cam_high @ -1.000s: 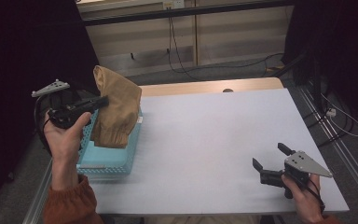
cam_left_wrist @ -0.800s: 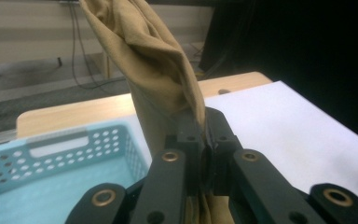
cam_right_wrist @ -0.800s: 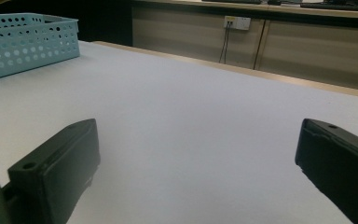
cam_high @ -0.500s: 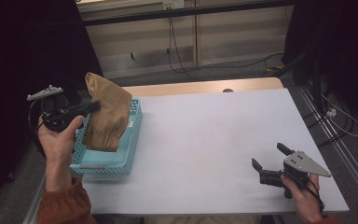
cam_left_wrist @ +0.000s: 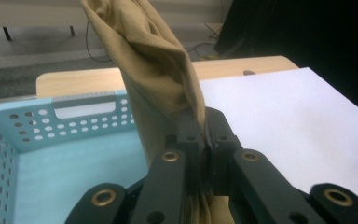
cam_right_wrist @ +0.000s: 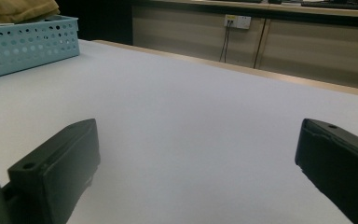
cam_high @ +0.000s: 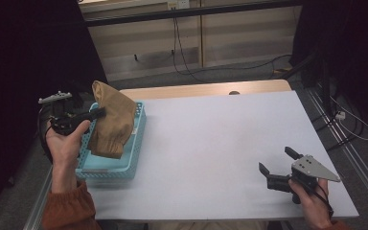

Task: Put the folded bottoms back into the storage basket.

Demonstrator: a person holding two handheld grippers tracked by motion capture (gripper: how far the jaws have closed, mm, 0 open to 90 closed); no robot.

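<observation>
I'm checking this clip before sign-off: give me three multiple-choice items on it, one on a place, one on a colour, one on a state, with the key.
1. Where does the tan cloth hang?
A. over the light blue basket
B. on the middle of the white table
C. under the right gripper

2. What colour is the basket?
A. red
B. light blue
C. black

3. How does the left gripper stand?
A. wide open with nothing between the jaws
B. shut on the cloth
C. lying on the table

Key: 1 A, the high view shows the cloth draped down into the basket at the table's left edge. 2 B, its perforated walls are light blue in the left gripper view. 3 B, the left gripper view shows the jaws pinching a fold of cloth, while the right gripper stands open near the table's near right corner.
</observation>
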